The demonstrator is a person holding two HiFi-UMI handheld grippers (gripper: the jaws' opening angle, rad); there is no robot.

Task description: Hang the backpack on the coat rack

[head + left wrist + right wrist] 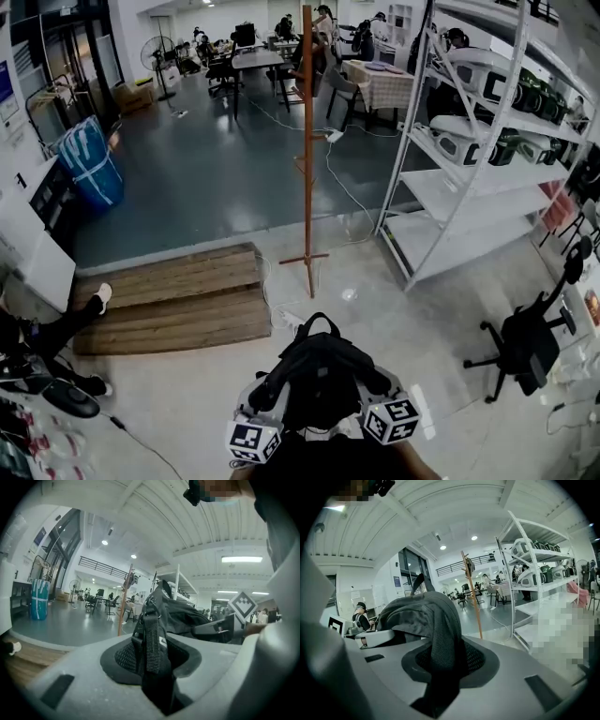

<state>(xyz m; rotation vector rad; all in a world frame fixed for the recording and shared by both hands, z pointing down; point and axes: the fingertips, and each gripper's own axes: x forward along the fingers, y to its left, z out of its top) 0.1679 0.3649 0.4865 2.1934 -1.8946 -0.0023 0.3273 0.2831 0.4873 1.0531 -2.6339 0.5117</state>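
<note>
Left tongs and right tongs each clamp the backpack, coat rack standing well ahead.

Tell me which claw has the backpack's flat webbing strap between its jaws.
The left claw: a woven strap hangs between its jaws; the right claw pinches the backpack's mesh padding instead.

Head camera looks steeply down onto the left gripper and right gripper. Each gripper camera sits close behind its own jaws, facing forward. All views share the black fabric backpack and, beyond the grippers, a tall brown wooden coat rack.
</note>
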